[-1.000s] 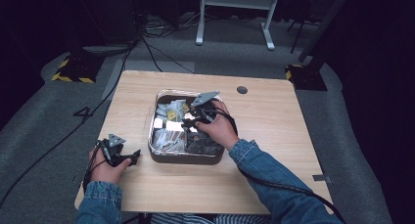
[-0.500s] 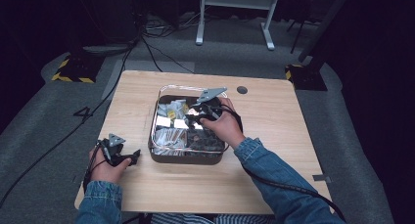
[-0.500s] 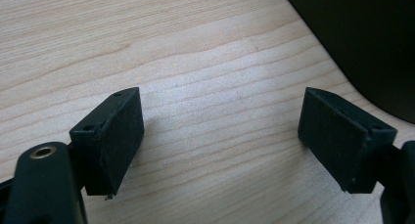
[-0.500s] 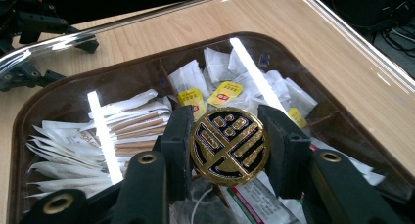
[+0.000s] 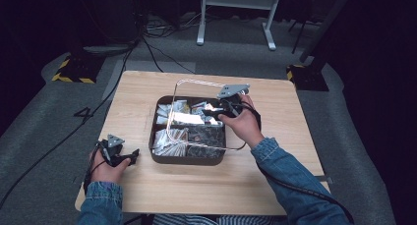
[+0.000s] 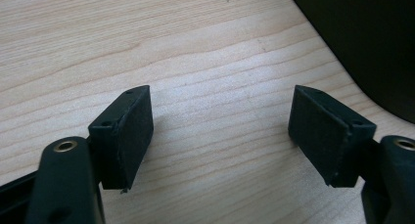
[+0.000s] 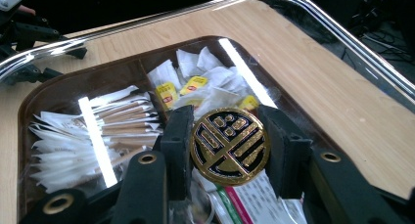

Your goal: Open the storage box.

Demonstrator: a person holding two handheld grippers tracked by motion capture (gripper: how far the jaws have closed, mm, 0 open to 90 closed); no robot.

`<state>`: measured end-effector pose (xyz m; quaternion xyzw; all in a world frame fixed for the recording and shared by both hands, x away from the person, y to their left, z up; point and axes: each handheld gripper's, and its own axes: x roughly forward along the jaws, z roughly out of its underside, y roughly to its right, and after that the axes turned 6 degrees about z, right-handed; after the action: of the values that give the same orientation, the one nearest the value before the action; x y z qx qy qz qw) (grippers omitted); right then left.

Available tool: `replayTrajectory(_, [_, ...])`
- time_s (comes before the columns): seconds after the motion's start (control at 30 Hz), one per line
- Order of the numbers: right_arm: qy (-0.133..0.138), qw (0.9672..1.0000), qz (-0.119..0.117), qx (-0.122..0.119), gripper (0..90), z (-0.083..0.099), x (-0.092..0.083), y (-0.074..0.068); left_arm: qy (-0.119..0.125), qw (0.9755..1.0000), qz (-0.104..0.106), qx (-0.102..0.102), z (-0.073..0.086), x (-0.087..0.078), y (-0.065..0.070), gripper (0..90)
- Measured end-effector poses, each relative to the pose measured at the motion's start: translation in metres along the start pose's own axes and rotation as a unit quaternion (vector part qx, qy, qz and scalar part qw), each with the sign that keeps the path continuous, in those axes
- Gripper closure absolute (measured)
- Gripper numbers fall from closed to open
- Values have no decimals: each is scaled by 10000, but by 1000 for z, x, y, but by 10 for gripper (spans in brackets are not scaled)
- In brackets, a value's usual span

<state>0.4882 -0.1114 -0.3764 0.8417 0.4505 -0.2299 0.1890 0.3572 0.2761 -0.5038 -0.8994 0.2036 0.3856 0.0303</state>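
A dark brown box [image 5: 158,155] with compartments stands mid-table, holding white sachets [image 7: 68,136] and yellow-labelled tea bags [image 7: 169,94]. Its clear lid [image 5: 196,82] hangs tilted above it, far edge raised. My right gripper [image 5: 213,111] is shut on the lid's round gold-and-black knob [image 7: 229,145], one pad on each side. My left gripper [image 5: 132,156] rests on the wood at the front left, beside the box. Its jaws have just been closing a little; they still stand open over bare table in the left gripper view [image 6: 220,131], nothing between them.
The wooden table [image 5: 295,112] has bare room to the right of the box and along the front edge. Cables and the white legs of a stand [image 5: 236,18] lie on the grey floor beyond the far edge.
My right gripper has risen and moved toward the far side with the lid, lifting it off the box and tilting it. The left hand has stayed put.
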Motion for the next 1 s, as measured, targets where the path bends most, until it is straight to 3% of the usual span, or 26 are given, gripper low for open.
replayTrajectory(0.37, [23, 9999, 94, -74, 593, 7, -39, 21, -52, 10000, 24, 12, -4, -4, 2, 297])
replayTrajectory(1.0, [-64, 9995, 293, 121, 593, 39, -77, 54, 79, 10000, 26, 2, -6, -9, 5, 307])
